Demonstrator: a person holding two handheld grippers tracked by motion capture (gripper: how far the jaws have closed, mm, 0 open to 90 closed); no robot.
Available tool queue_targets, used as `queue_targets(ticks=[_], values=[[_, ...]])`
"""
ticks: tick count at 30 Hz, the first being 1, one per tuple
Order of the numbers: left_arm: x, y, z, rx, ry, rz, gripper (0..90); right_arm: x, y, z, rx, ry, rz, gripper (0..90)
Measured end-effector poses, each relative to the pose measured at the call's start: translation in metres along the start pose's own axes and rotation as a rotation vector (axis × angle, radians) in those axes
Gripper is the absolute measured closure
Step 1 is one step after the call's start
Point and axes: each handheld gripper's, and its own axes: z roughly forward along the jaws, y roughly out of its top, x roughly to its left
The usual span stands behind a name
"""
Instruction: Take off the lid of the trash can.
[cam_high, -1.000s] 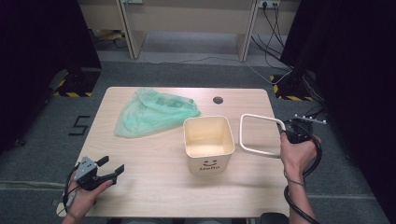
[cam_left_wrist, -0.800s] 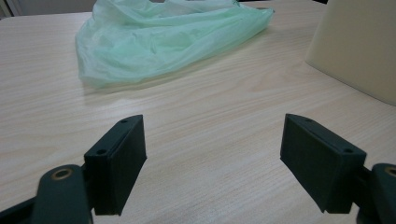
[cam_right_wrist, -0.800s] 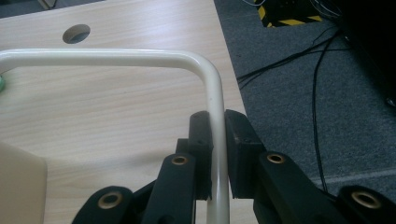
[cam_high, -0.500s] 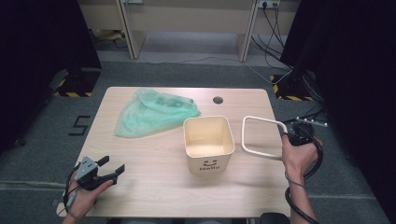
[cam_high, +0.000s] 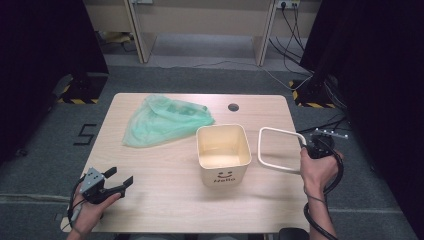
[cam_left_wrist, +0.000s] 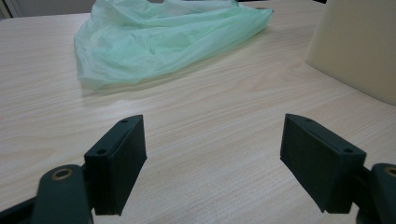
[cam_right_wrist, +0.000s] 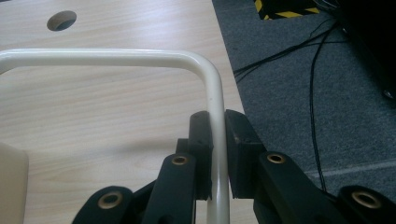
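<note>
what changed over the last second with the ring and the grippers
Nothing visibly changed. The right gripper stays clamped on the cream ring frame beside the bin; the left gripper stays open over the table; the green bag lies where it was.

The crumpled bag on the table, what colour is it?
The bag is pale see-through green, clearest in the left gripper view.

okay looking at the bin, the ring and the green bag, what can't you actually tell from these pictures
- Bin: its near inside wall is hidden by its own rim in the high view; the left gripper view cuts it off at the right edge.
- Bag: what lies under or inside its folds is hidden, both views.
- Ring: whether its far side touches the table is unclear in the high view; the right gripper covers part of it.
- Left gripper: open, holding nothing.
</note>
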Motion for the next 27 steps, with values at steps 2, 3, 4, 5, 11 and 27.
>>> queue_targets(ticks=[2,3,4,5,11,27], values=[[0.000,0.000,0.000,0.000,0.000,0.000,21.3,0.000,-0.001,0.001,0.000,0.000,0.000,81.8],[0.000,0.000,0.000,0.000,0.000,0.001,21.3,-0.001,-0.002,0.001,0.002,-0.001,0.002,81.8],[0.000,0.000,0.000,0.000,0.000,0.001,21.3,-0.001,-0.002,0.001,0.002,-0.001,0.002,81.8],[0.000,0.000,0.000,0.000,0.000,0.001,21.3,-0.001,-0.003,0.002,0.000,0.000,0.003,81.9],[0.000,0.000,-0.001,0.000,0.000,0.000,21.4,-0.002,-0.007,0.003,0.004,0.002,0.006,81.8],[0.001,0.000,-0.001,-0.001,0.002,0.000,21.4,-0.005,-0.019,0.009,0.020,-0.004,0.005,81.8]])
